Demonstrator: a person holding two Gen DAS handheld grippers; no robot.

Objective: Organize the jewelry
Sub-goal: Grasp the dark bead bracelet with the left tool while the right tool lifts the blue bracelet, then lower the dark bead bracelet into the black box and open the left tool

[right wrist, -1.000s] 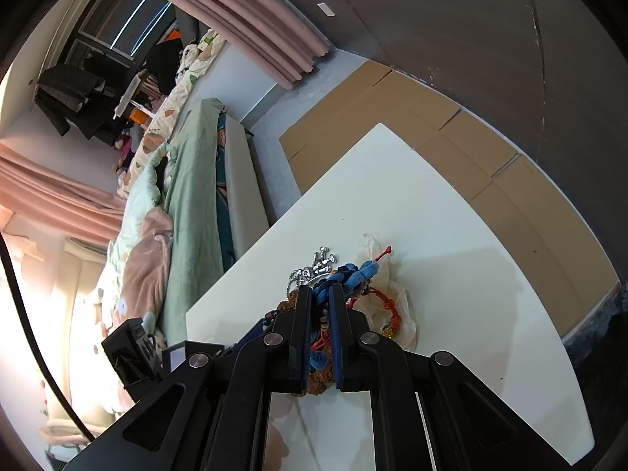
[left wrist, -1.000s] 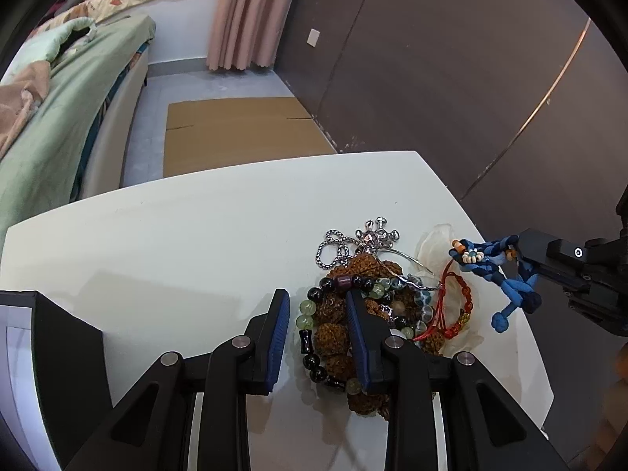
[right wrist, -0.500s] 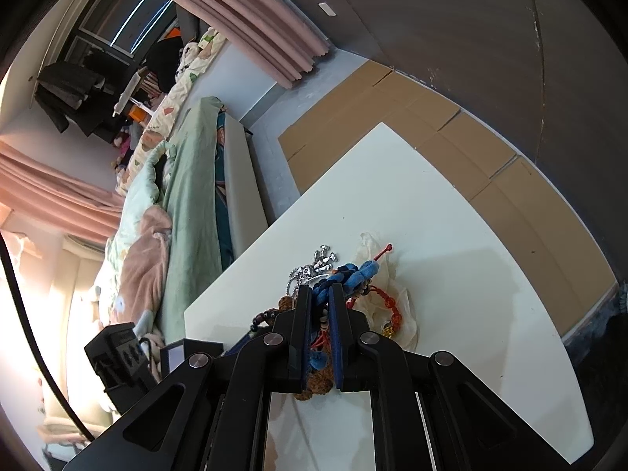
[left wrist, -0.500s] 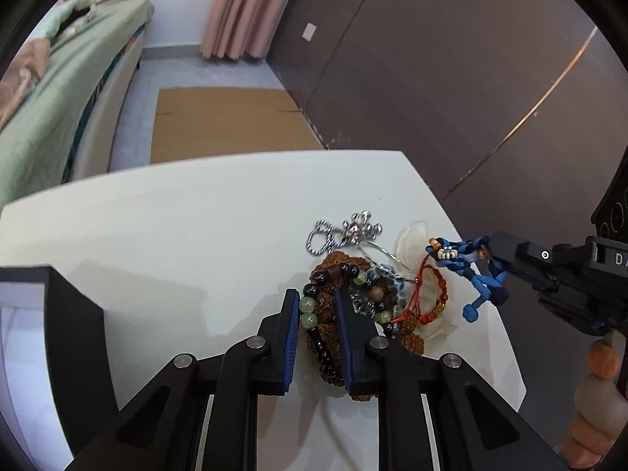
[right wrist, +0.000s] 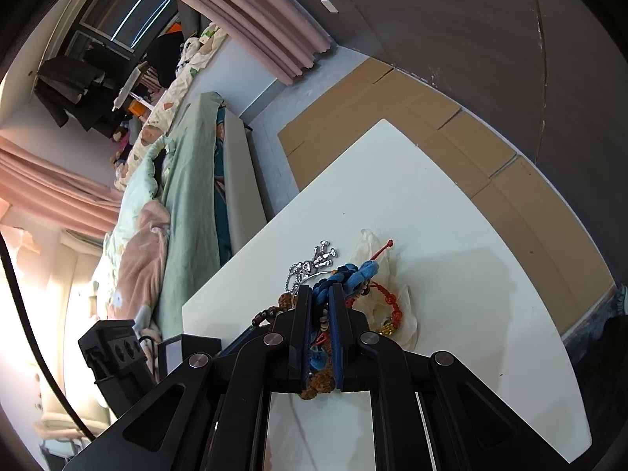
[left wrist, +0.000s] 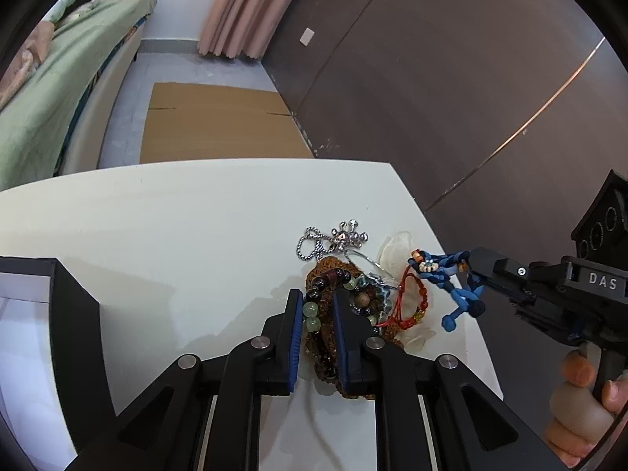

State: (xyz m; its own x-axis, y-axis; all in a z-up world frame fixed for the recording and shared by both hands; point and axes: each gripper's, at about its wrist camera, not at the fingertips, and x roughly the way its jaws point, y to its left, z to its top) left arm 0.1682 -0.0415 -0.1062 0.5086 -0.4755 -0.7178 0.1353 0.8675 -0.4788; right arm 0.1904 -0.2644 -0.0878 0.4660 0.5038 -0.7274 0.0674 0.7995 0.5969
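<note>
Left wrist view: the left gripper has just been closing, and its blue-padded jaws now bracket a strand of pale green and dark round beads lying over a coarse brown seed-bead bracelet; a narrow gap remains, so whether the pads already press on the strand cannot be told. Compared with a second ago, the fingers sit tighter about the beads, which suggests the strand is being singled out from the tangled pile on the white table. To the right of these fingers the right gripper is clamped on a blue braided cord bracelet, held clear above a red string bracelet; beyond the fingertips lies a silver chain with a cluster pendant. Right wrist view: the right gripper, unchanged, shows the blue cord pinched between nearly closed pads, a grip seen only side-on in the other view, but the left fingertips are hidden here.
</note>
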